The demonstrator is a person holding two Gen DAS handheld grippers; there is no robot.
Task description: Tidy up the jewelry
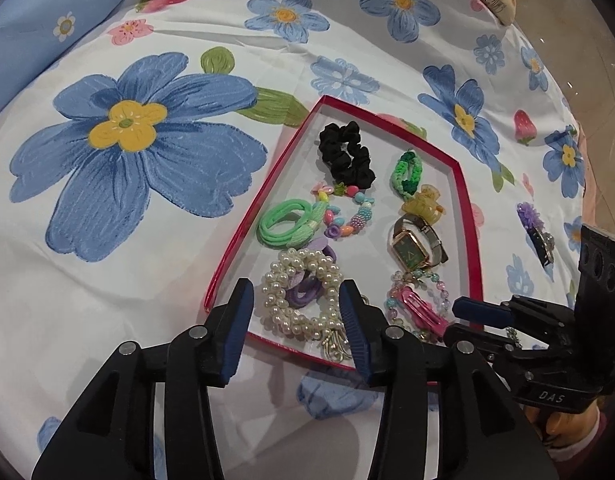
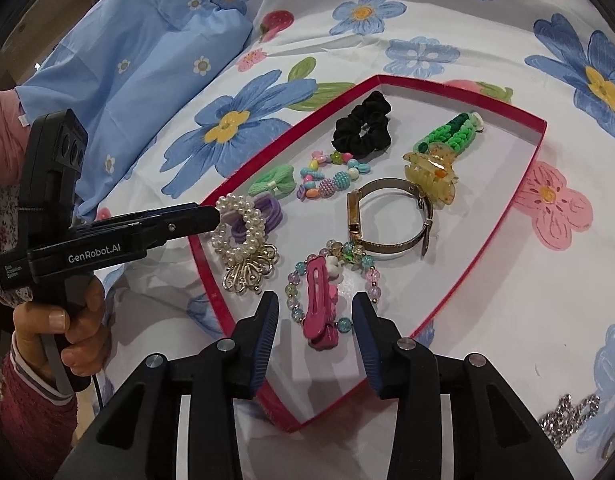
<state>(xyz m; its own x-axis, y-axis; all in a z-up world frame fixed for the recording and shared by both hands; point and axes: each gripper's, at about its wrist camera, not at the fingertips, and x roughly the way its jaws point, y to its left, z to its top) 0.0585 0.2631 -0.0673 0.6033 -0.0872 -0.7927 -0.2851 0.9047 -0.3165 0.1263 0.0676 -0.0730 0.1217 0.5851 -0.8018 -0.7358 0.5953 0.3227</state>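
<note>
Most of the sorting looks done: the red tray [image 2: 503, 200] on the flowered bedsheet [image 1: 107, 280] already holds a black scrunchie [image 2: 361, 126], a green knitted band [image 2: 451, 136], a yellow claw clip [image 2: 429, 174], a watch [image 2: 391, 220], a coloured bead bracelet [image 2: 331, 178], green hair ties [image 2: 273, 182], purple hair ties [image 2: 263, 210], a pearl bracelet [image 2: 237, 228] with a gold filigree charm [image 2: 249, 268], a pink hair clip [image 2: 321, 304] and a pastel bead bracelet [image 2: 335, 280] under it. At least two pieces seem left outside: a purple flower piece [image 1: 533, 220] on the sheet to the right of the tray, and a silver chain [image 2: 567, 418] near the right edge, both too small or blurred to identify well. The left gripper [image 1: 295, 328] hangs over the pearl bracelet at the tray's near left corner, jaws wide apart and empty. The right gripper [image 2: 315, 340] hovers above the pink hair clip at the near end, jaws likewise spread, gripping nothing. The near tray corner is hidden behind the right gripper's fingers, and the chain is cut off by the lens rim.
</note>
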